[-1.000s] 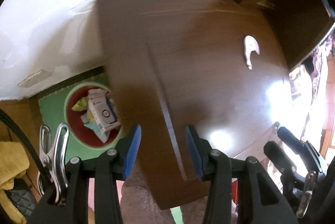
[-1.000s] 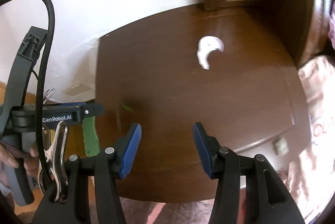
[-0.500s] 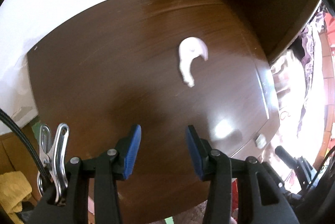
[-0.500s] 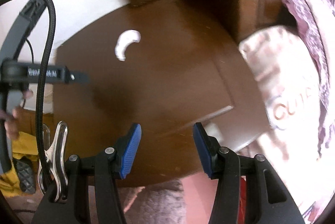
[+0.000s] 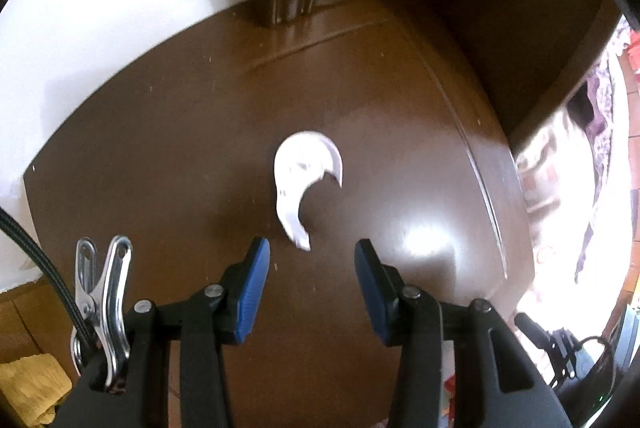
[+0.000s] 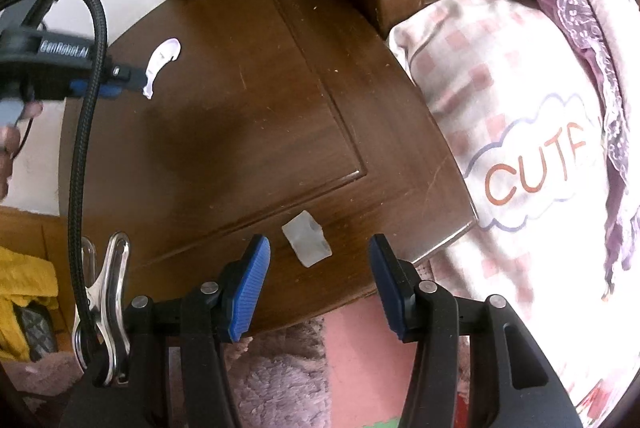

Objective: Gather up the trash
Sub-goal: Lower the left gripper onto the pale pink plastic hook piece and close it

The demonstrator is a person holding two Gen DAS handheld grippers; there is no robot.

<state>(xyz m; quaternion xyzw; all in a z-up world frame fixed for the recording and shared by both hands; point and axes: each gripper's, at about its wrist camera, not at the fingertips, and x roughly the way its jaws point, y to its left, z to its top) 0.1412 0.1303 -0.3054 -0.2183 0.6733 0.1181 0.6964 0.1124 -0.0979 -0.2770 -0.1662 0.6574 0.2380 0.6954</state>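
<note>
Dark wooden tabletop beside a bed, white curved scrap just ahead of the wide, empty left gripper, small clear wrapper between the wide, empty right gripper fingers, untouched.

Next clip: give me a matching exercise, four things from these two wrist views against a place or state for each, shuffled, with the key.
Things
1. white scrap
2. clear wrapper
3. pillow
4. metal clip

Places or states
A. printed with red letters, beside the tabletop
B. ahead of the open left tongs
C. clamped on the tool beside a black cable
D. near the table edge, between the open right tongs

Pairs: 1-B, 2-D, 3-A, 4-C
</note>
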